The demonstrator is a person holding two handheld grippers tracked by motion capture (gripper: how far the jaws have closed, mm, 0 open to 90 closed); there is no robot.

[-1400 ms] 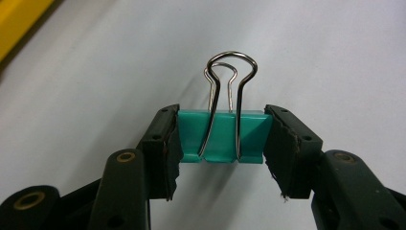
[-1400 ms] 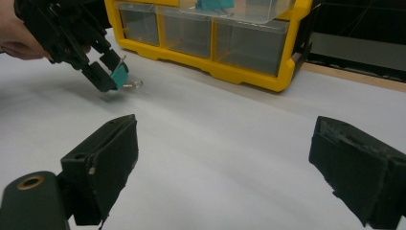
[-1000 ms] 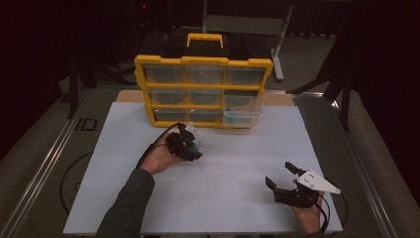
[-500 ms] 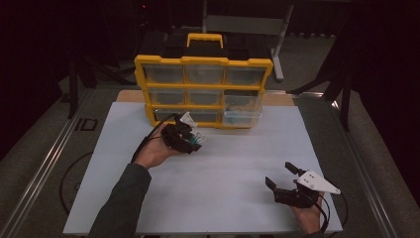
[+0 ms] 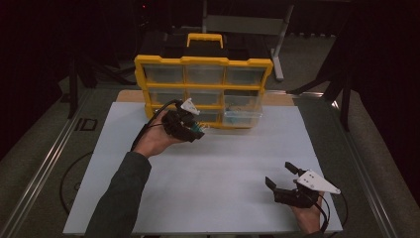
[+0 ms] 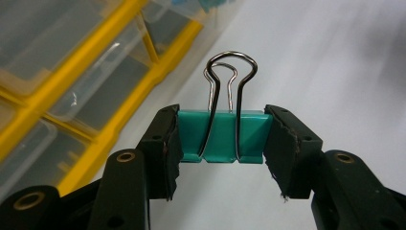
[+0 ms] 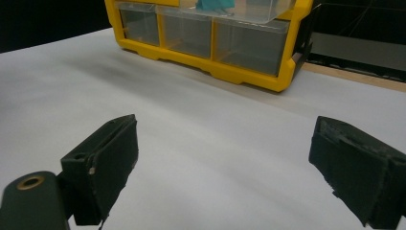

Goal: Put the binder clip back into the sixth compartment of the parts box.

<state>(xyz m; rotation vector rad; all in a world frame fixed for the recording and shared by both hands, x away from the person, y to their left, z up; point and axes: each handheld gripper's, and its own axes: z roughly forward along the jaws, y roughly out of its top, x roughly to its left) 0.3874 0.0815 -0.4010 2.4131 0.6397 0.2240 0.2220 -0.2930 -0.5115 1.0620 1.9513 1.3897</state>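
A teal binder clip (image 6: 222, 136) with silver wire handles is pinched by its two sides between the pads of my left gripper (image 6: 221, 143). In the high view the left gripper (image 5: 192, 130) hangs above the white mat with the clip (image 5: 198, 130), just in front of the yellow drawer organizer (image 5: 203, 62). My right gripper (image 5: 280, 174) rests low near the mat's front right, jaws wide apart. In the right gripper view nothing lies between its jaws (image 7: 225, 153).
The organizer has several clear drawers. One at the right (image 5: 241, 113) is pulled out, and teal items (image 7: 213, 5) show in it. The white mat (image 5: 223, 163) covers the table. A metal stand (image 5: 242, 22) is behind the organizer. Cables trail at the left edge.
My left hand has lifted the clip and carried it farther from me, closer to the organizer's front. The right gripper has stayed where it was.
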